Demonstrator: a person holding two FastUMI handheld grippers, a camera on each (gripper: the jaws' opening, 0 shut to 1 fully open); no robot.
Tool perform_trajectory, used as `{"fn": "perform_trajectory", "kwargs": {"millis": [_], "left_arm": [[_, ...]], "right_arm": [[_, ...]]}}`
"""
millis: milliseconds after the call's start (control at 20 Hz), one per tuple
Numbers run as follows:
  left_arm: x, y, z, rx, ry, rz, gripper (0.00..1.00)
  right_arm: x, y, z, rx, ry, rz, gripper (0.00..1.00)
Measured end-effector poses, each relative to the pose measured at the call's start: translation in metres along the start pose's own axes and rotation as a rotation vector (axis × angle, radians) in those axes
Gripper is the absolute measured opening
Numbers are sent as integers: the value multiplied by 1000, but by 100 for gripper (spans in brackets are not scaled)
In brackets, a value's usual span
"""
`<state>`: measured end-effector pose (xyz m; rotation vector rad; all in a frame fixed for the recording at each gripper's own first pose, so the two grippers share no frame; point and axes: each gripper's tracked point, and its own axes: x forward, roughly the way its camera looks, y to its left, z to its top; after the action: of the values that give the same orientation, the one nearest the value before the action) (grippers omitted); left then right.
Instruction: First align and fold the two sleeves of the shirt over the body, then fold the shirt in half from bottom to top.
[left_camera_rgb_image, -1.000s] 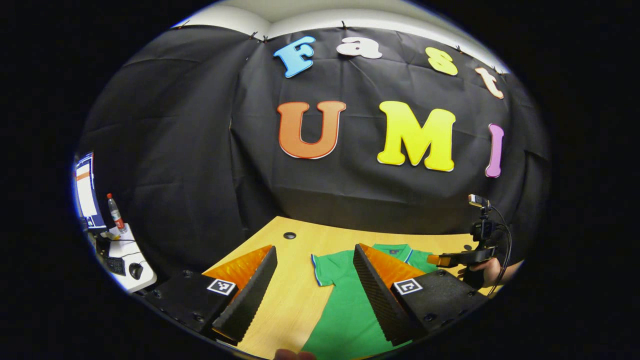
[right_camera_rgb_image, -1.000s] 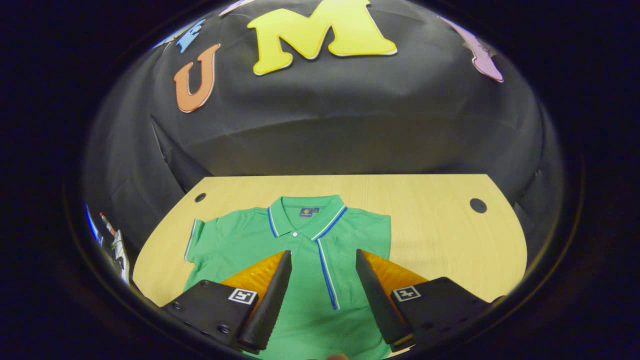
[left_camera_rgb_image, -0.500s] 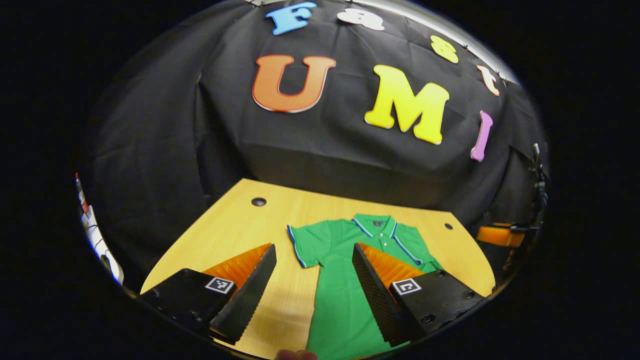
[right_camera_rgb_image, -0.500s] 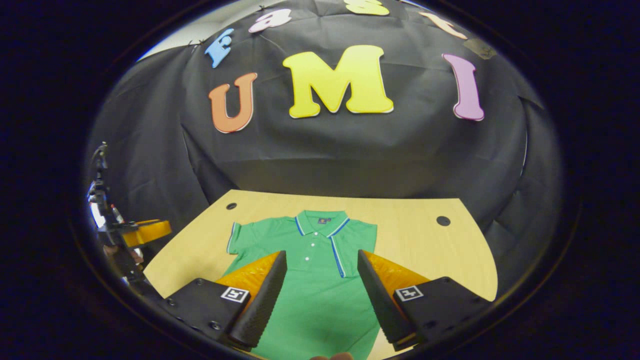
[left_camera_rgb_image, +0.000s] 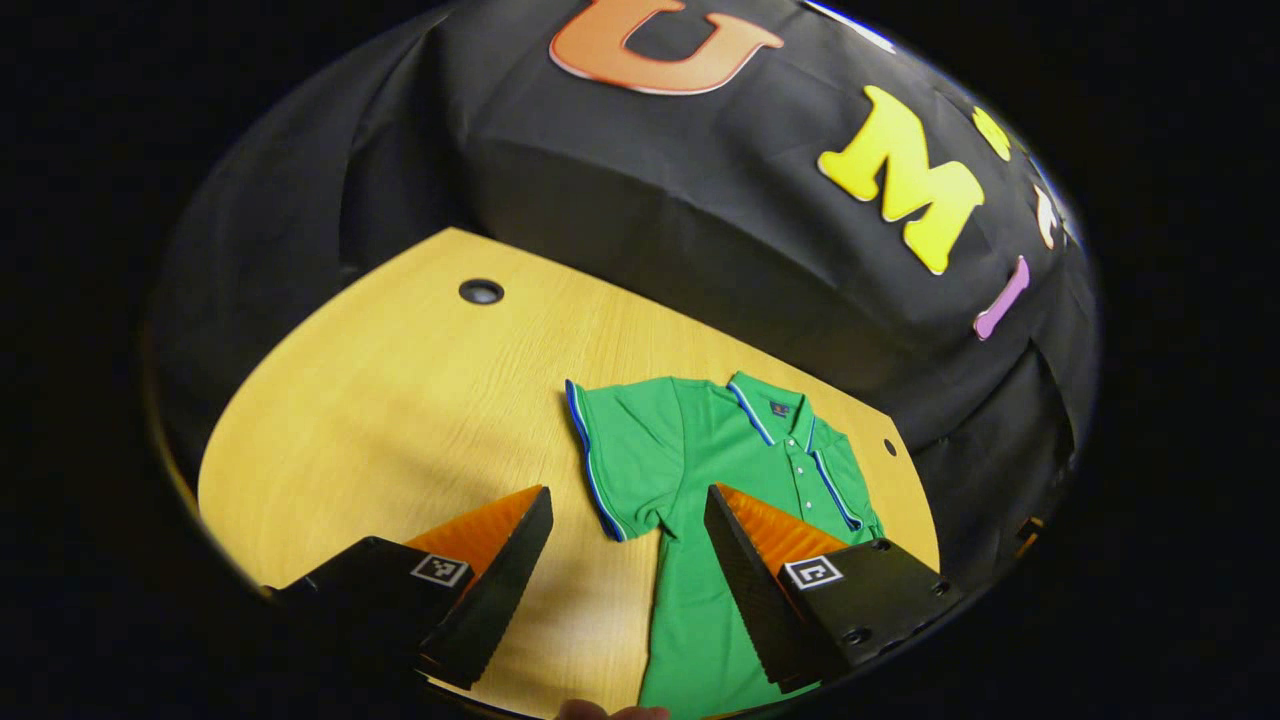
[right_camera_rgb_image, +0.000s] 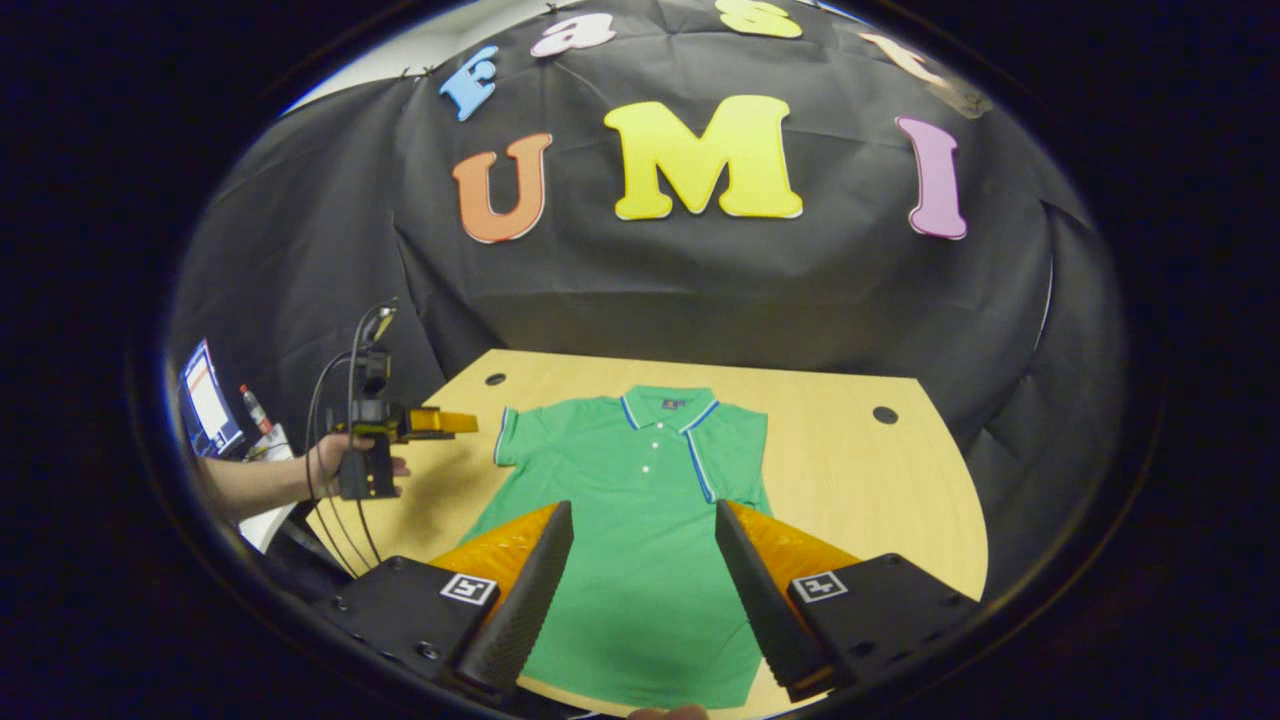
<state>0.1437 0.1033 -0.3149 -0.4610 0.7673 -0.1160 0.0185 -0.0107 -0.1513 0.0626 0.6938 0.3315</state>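
Note:
A green polo shirt (left_camera_rgb_image: 700, 470) with blue-and-white trim lies flat, collar away from me, on the wooden table (left_camera_rgb_image: 400, 420). Its left sleeve (left_camera_rgb_image: 605, 455) sticks out sideways. In the right gripper view the shirt (right_camera_rgb_image: 640, 520) ends in a straight edge on its right side. My left gripper (left_camera_rgb_image: 625, 590) hovers open just in front of the left sleeve, holding nothing. In the right gripper view a hand holds that left gripper (right_camera_rgb_image: 445, 422) above the table, left of the sleeve (right_camera_rgb_image: 508, 440). My right gripper (right_camera_rgb_image: 640, 600) hangs open over the shirt's lower body.
Round cable holes (left_camera_rgb_image: 481, 291) (right_camera_rgb_image: 884, 414) mark the table's far corners. The black cloth wall closes the back. A side desk with a monitor (right_camera_rgb_image: 207, 395) and a bottle (right_camera_rgb_image: 250, 405) stands past the table's left end. Bare wood (right_camera_rgb_image: 860, 490) lies right of the shirt.
The left gripper has tipped down and come closer to the left sleeve. The right gripper has drawn back, so the whole shirt and the left hand come into sight. Both stay open.

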Motion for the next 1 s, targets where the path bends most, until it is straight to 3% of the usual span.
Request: {"fn": "perform_trajectory", "kwargs": {"millis": [250,500,700,850,1000], "left_arm": [[45,1,8,-74,139,-90,97],[72,13,5,-75,220,-79,92],[86,0,2,-69,246,-95,82],[99,-6,-3,-42,256,-79,60],[107,-1,-3,-3,246,-22,28]], "right_arm": [[7,-2,-6,22,31,-13,89],[10,-2,-4,16,29,-14,91],[12,-12,-6,12,33,-33,89],[13,-19,-6,14,27,-49,91],[10,-29,-10,21,26,-73,91]]}}
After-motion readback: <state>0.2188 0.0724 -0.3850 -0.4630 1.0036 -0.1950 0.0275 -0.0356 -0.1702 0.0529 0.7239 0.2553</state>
